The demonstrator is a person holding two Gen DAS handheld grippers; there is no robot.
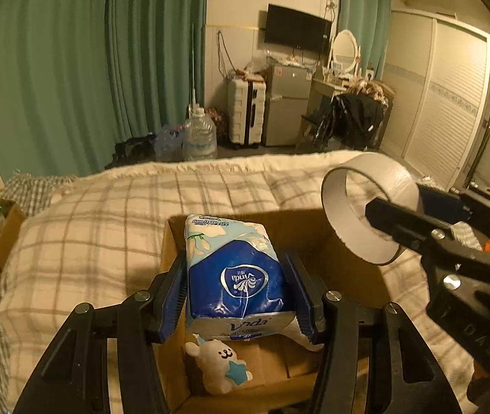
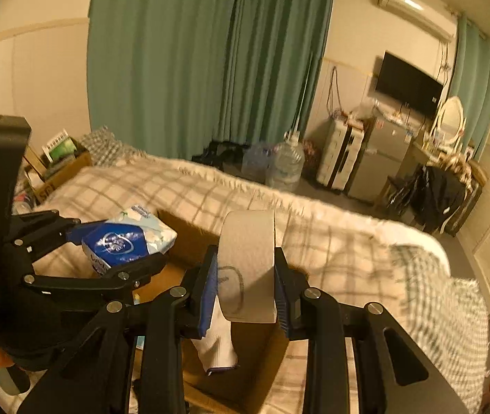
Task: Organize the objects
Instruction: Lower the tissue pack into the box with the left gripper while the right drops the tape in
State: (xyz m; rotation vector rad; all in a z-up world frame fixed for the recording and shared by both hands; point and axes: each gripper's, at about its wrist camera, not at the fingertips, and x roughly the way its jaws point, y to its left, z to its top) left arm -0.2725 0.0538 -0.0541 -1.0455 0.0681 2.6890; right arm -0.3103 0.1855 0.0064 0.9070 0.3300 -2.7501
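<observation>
My left gripper [image 1: 238, 289] is shut on a blue Vinda tissue pack [image 1: 234, 272] and holds it above an open cardboard box [image 1: 314, 238] on the bed. The pack also shows in the right wrist view [image 2: 127, 241]. My right gripper [image 2: 246, 293] is shut on a wide white tape roll [image 2: 248, 265] above the same box [image 2: 189, 238]. The roll also shows in the left wrist view [image 1: 369, 207], right of the pack. A white plush toy [image 1: 221, 362] lies in the box. A white sock [image 2: 217, 345] hangs below the roll.
The box sits on a plaid blanket [image 1: 107, 227] covering the bed. Another cardboard box [image 1: 0, 241] with items stands at the left. Water jugs [image 1: 198, 134], a suitcase [image 1: 246, 114], a small fridge [image 1: 284, 107] and a chair with dark clothes [image 1: 352, 117] stand beyond the bed.
</observation>
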